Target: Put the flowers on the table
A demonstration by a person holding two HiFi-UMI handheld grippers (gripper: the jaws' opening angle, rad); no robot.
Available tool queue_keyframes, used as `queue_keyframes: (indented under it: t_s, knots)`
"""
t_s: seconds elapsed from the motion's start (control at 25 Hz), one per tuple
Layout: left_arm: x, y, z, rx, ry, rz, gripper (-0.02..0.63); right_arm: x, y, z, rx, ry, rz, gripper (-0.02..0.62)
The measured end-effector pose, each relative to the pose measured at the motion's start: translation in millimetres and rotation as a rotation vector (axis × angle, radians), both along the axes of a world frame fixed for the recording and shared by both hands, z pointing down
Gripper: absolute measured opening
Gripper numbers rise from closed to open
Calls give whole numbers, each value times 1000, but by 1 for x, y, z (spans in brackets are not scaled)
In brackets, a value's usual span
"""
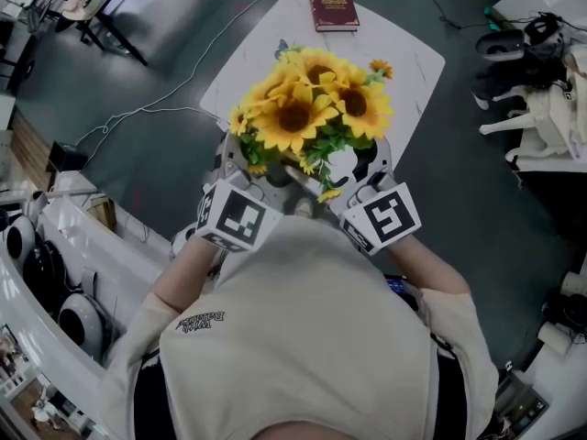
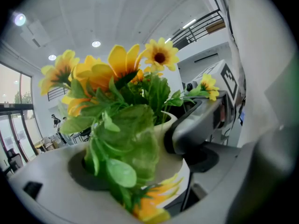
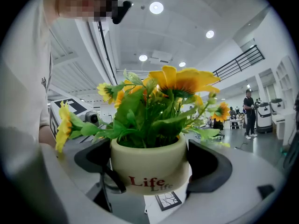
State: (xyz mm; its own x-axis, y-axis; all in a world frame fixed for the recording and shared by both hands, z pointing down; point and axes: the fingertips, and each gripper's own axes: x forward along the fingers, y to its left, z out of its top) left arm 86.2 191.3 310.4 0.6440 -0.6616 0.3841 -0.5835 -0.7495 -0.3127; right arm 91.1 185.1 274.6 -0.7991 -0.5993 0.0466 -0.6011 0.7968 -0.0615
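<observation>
cream round pot (image 3: 148, 164) of sunflowers (image 1: 312, 99)

Cream "Life" pot (image 3: 148, 158) of sunflowers (image 3: 161, 99), snug between the right claw's (image 3: 150, 166) dark jaws.

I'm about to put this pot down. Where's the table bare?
The table is bare right of the book, along its left edge, and between book and flowers. Only the far edge by the book is taken; the flowers hide the near part.
</observation>
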Motion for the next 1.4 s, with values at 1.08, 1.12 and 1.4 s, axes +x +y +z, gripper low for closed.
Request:
queue_keyframes:
  t_s: [1.08, 1.12, 1.4]
  knots:
    - [3, -4, 8, 45, 11, -33, 480, 3, -3, 7, 40, 12, -30, 507]
    - [2, -7, 8, 48, 11, -33, 480, 2, -5, 8, 42, 13, -29, 508]
    - [-48, -56, 2, 29, 28, -11, 480, -49, -55, 2, 28, 25, -11, 508]
